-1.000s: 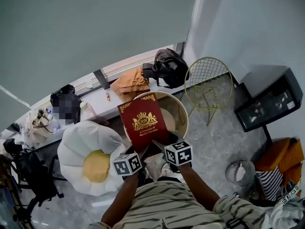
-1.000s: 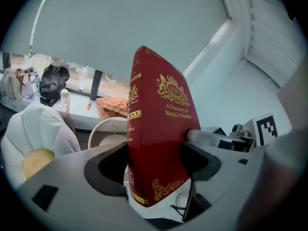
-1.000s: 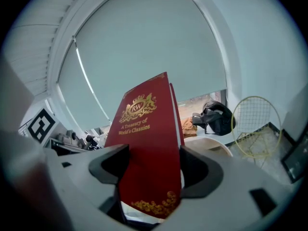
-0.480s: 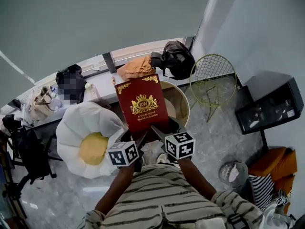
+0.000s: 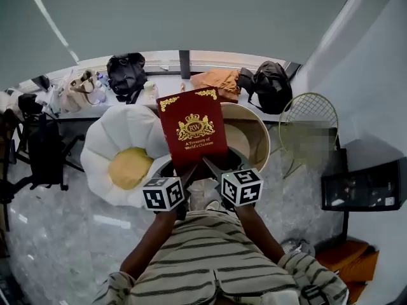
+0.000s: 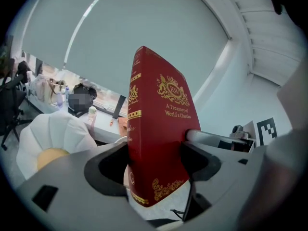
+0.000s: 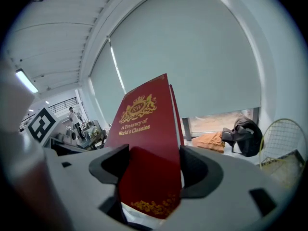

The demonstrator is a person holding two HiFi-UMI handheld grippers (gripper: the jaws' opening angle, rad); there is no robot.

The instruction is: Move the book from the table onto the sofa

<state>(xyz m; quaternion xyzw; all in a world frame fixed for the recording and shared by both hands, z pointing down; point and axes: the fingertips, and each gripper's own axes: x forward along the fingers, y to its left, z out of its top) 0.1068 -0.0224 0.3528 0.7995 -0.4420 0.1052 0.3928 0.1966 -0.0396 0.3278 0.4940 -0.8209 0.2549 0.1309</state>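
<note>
Left gripper [image 6: 154, 165]: clamped on book [image 6: 159, 109], spine showing.
Right gripper [image 7: 150, 170]: clamped on same book, front cover showing.

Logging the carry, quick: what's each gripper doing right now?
Left gripper: shut on the book.
Right gripper: shut on the book too.

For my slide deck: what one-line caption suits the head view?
Left gripper and right gripper hold a red book above white flower-shaped sofa and round table.
</note>
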